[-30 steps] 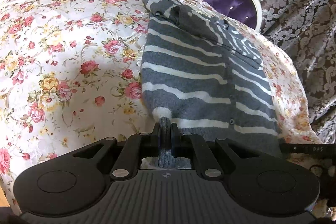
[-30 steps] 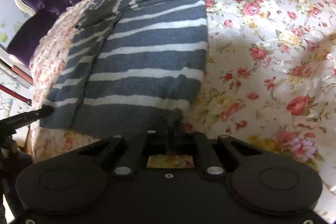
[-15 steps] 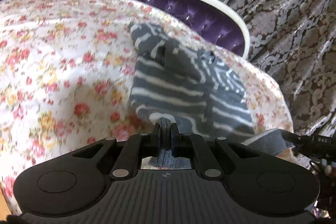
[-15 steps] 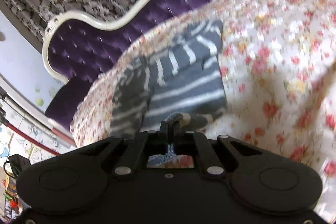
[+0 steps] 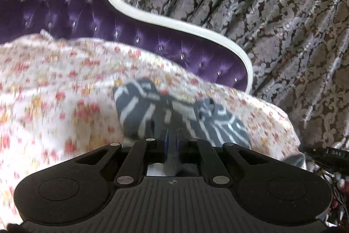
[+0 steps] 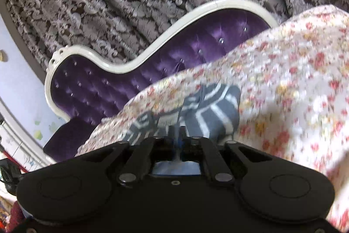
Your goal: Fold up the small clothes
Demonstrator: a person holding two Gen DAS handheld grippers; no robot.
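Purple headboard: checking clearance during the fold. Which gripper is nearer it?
Cannot tell. Left gripper and right gripper both pinch the striped sweater, short of the purple headboard.

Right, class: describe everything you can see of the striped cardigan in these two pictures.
The striped cardigan is a small dark grey knit with thin white stripes, soft and limp. It lies bunched on the floral bedspread, near the purple headboard. Its near edge is lifted, pinched in the shut left tool and the shut right tool, so the stripes run slanted and the body is doubled up. Motion blur hides finer details such as buttons.
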